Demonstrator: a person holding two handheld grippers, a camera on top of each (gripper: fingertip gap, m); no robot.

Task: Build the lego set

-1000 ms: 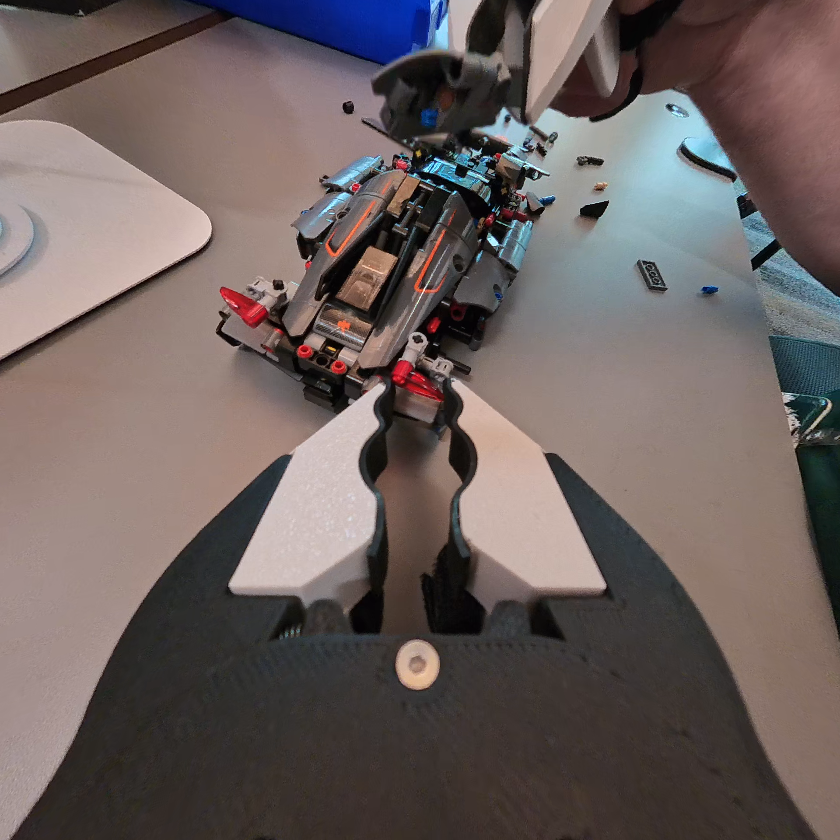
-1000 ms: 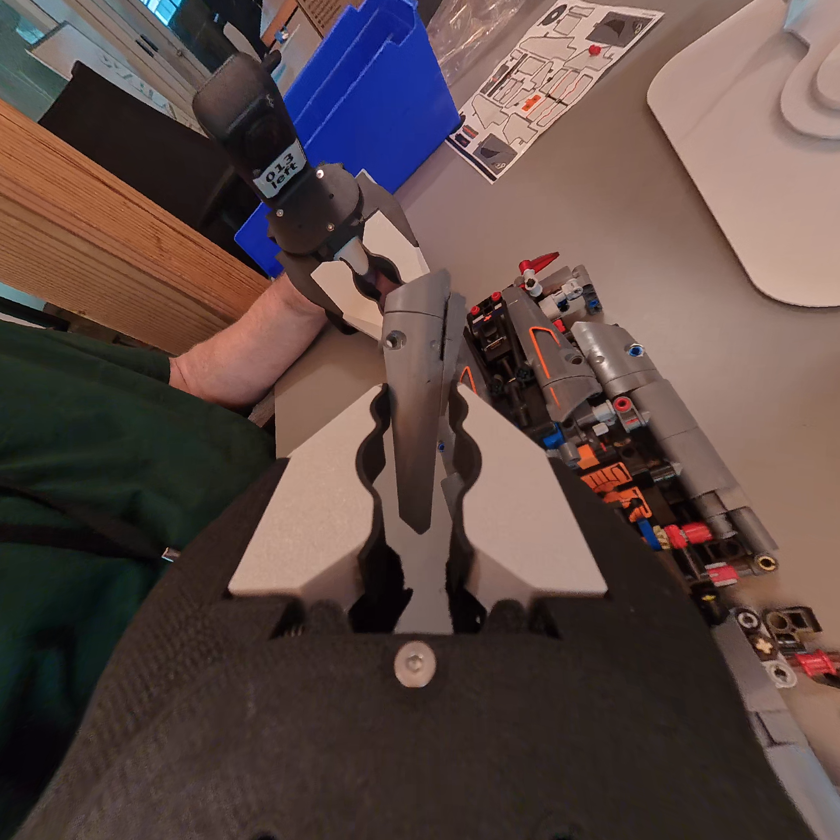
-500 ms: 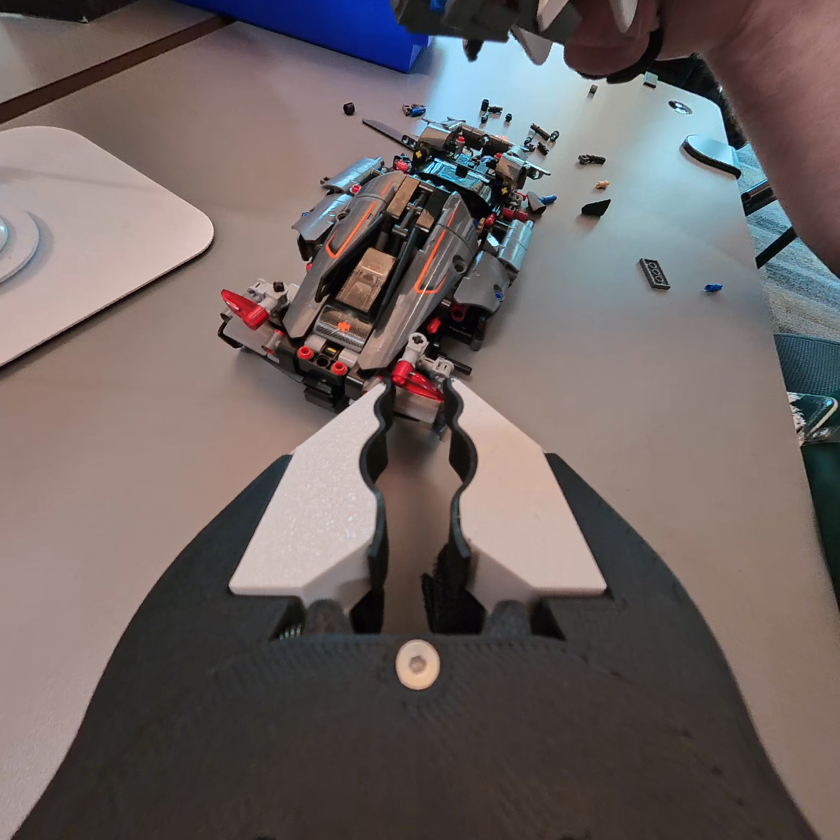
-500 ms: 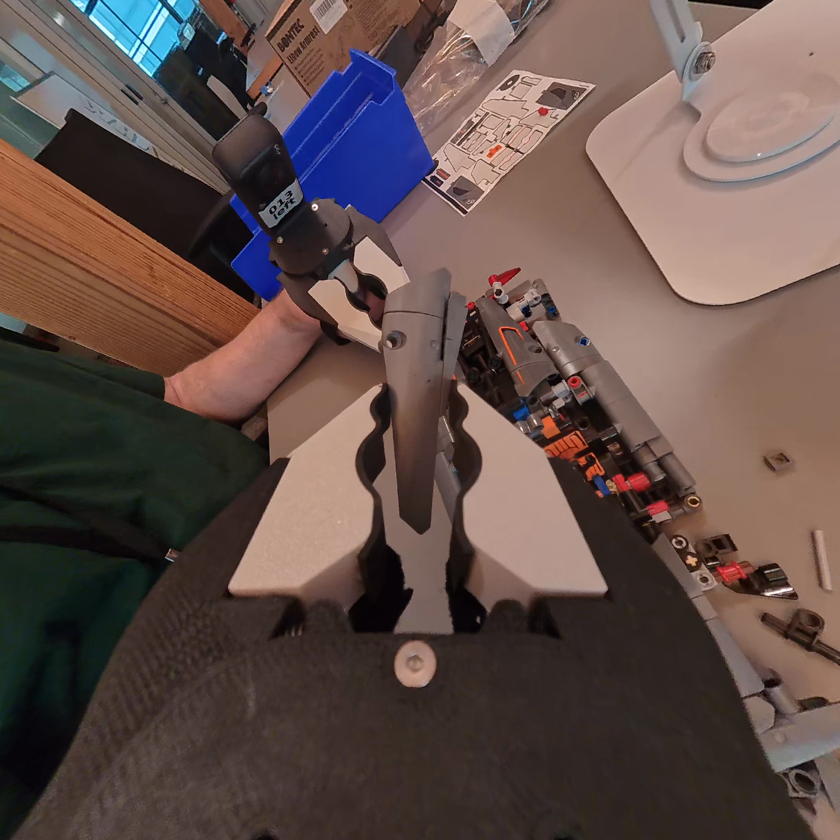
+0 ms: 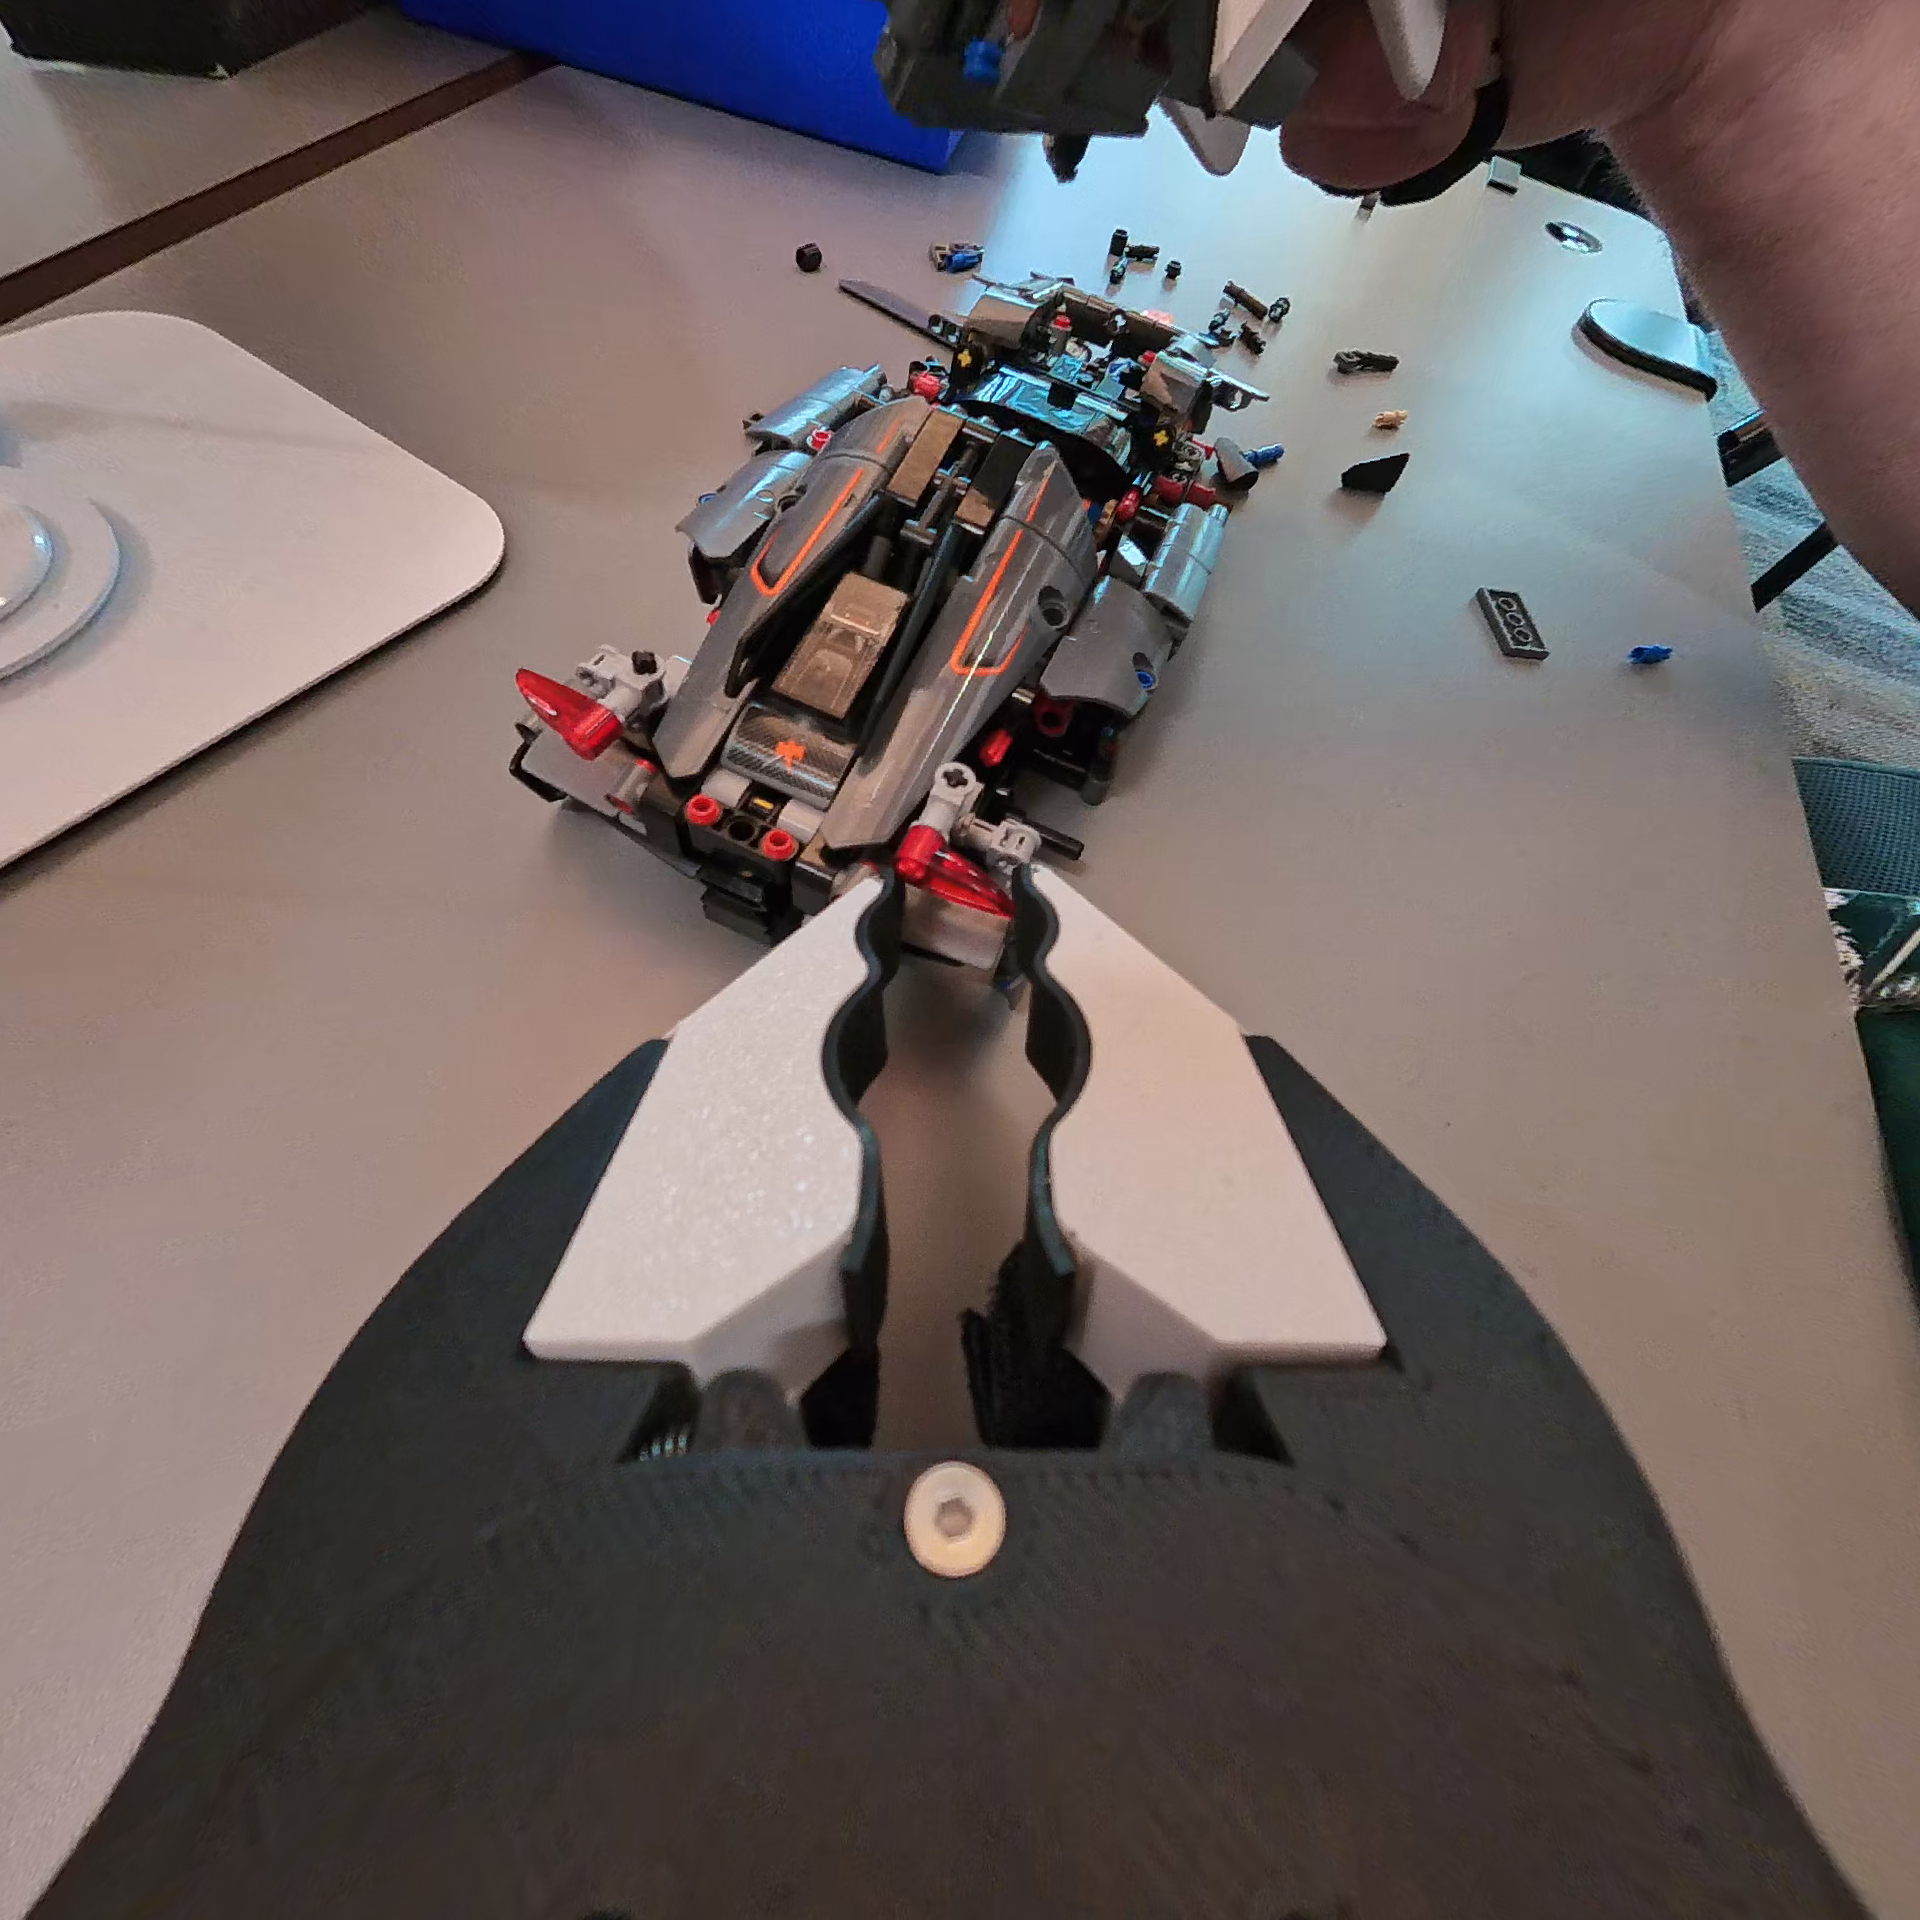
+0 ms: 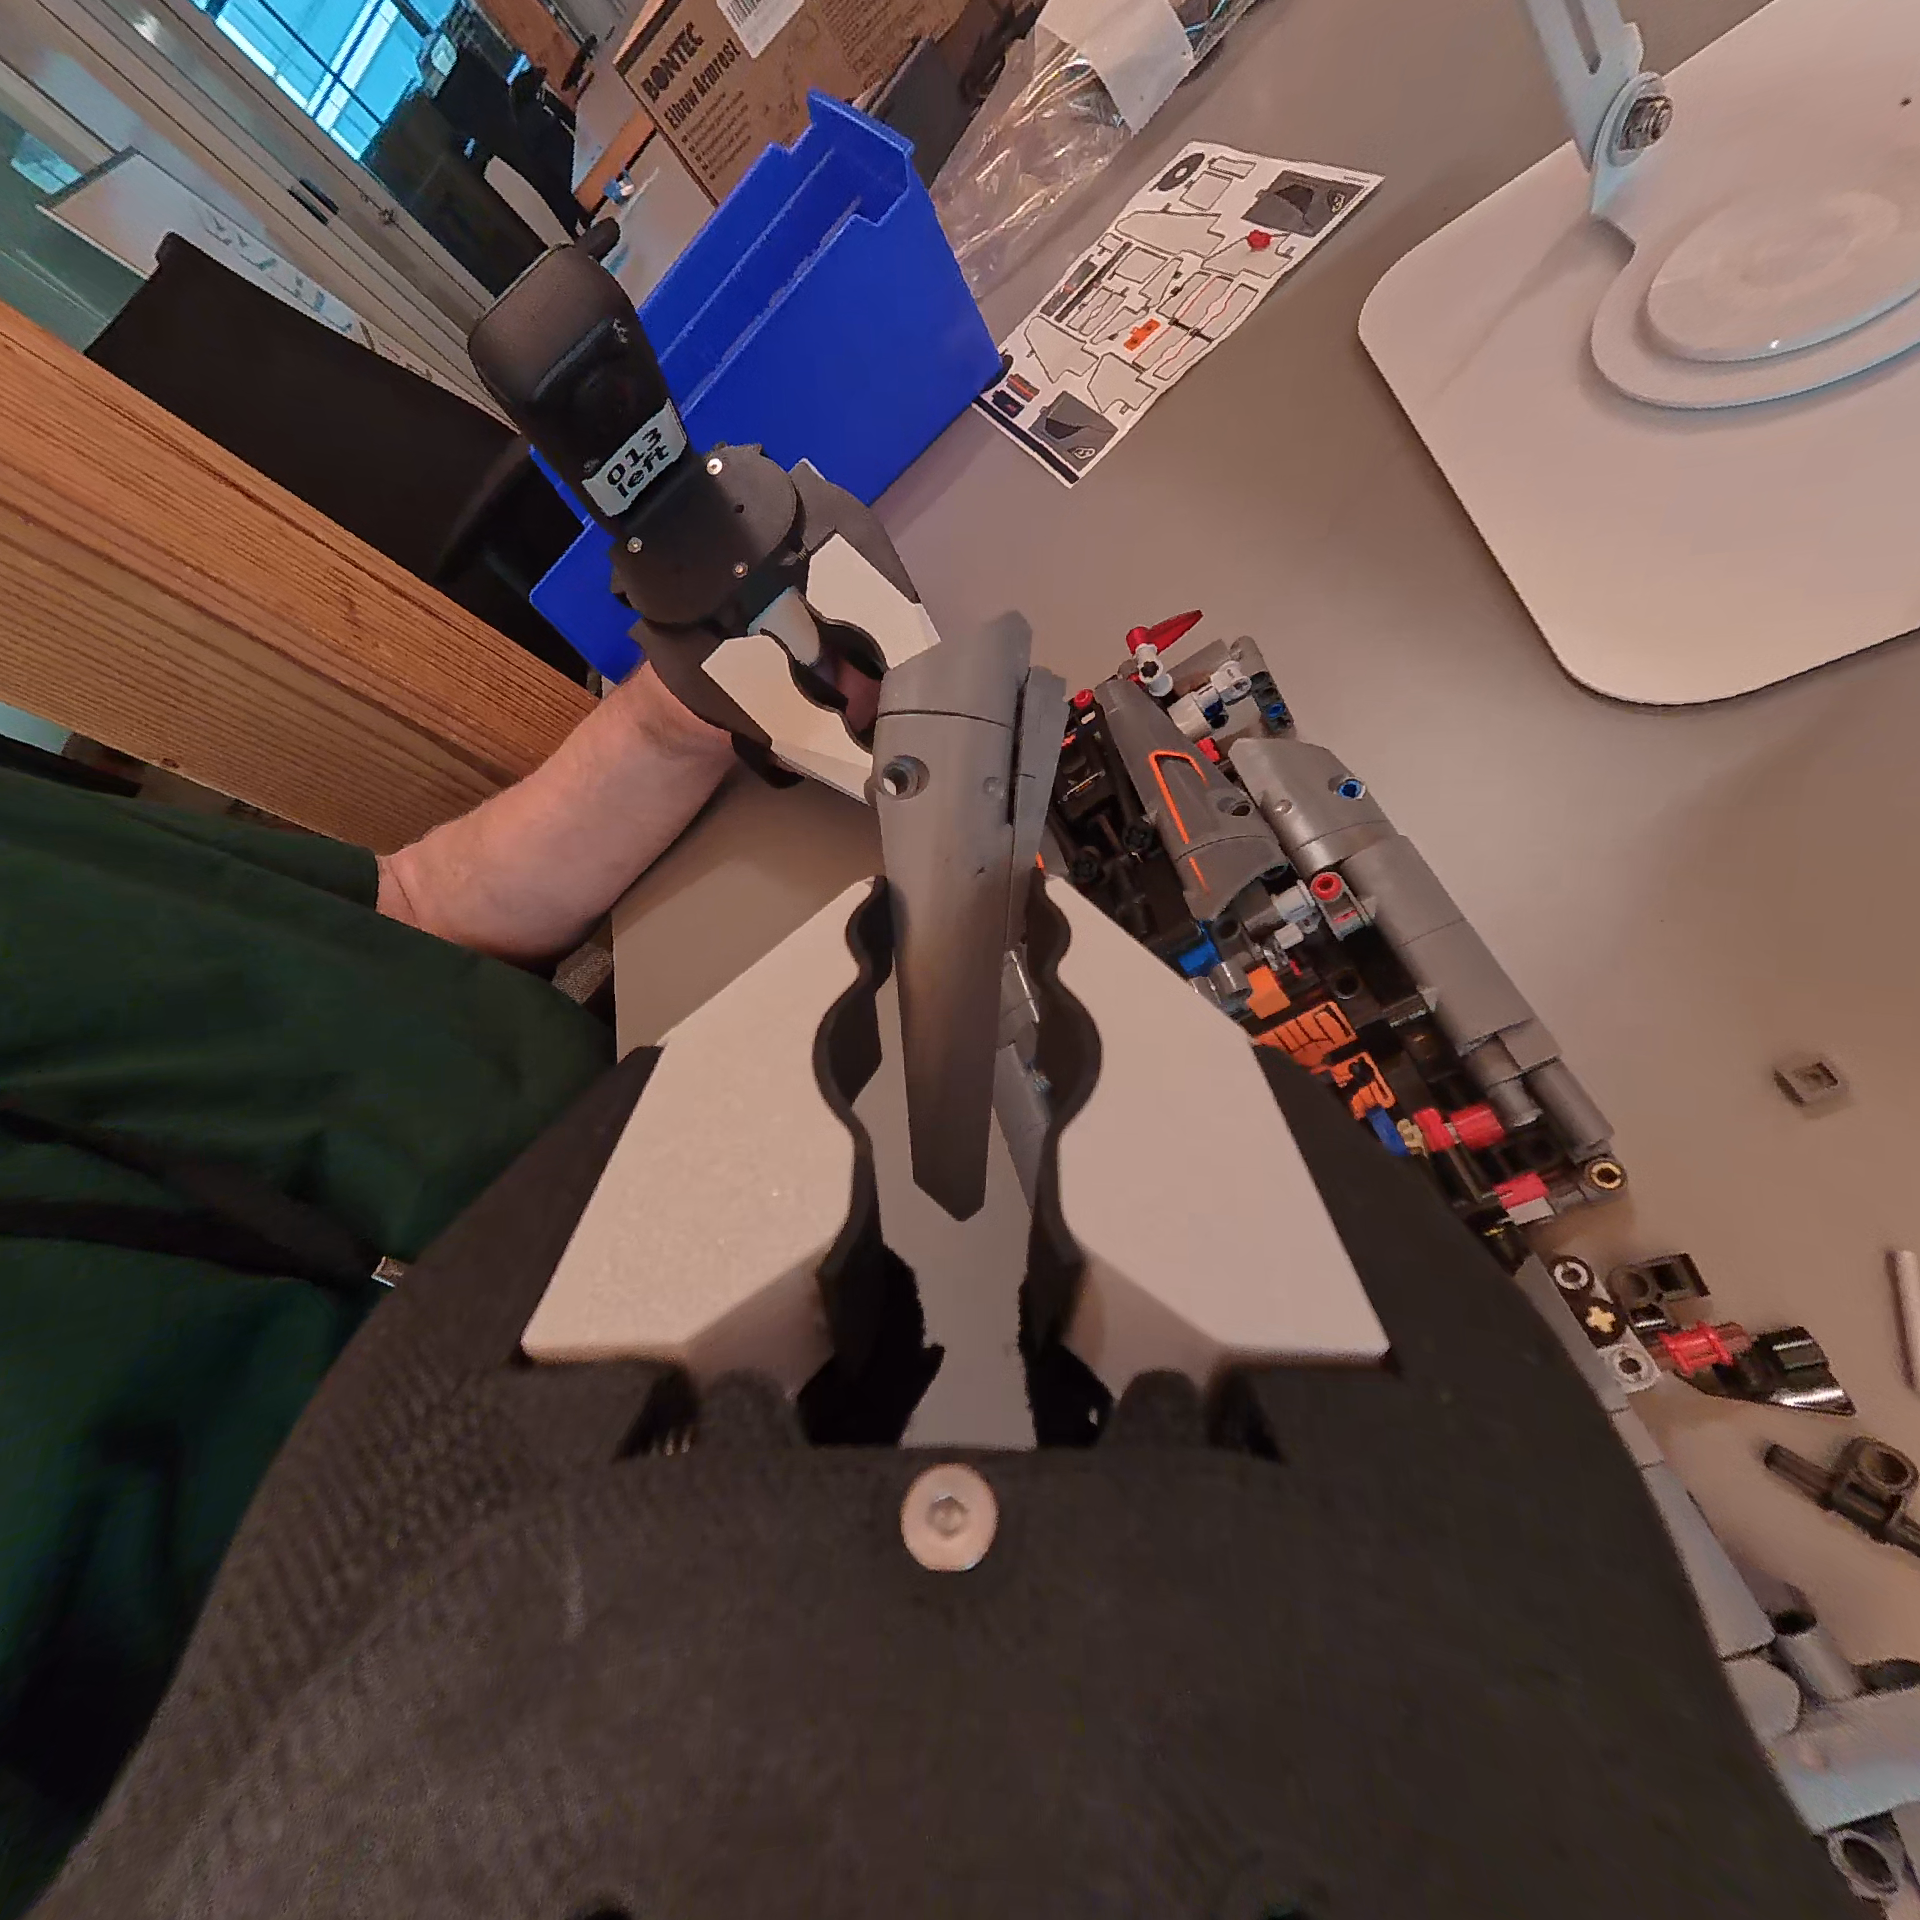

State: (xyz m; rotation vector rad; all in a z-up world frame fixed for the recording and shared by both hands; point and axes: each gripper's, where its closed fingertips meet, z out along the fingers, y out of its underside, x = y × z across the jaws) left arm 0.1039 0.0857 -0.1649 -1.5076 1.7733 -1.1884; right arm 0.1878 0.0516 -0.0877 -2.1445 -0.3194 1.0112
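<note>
Gripping a long grey tapered lego panel point(image 6: 951, 935) upright between its jaws, the right gripper point(image 6: 956, 894) hangs above the grey-and-orange lego car point(image 5: 914, 623), which lies lengthwise on the counter point(image 5: 1351, 987) straight ahead of the empty, parted left gripper point(image 5: 948, 894).
</note>
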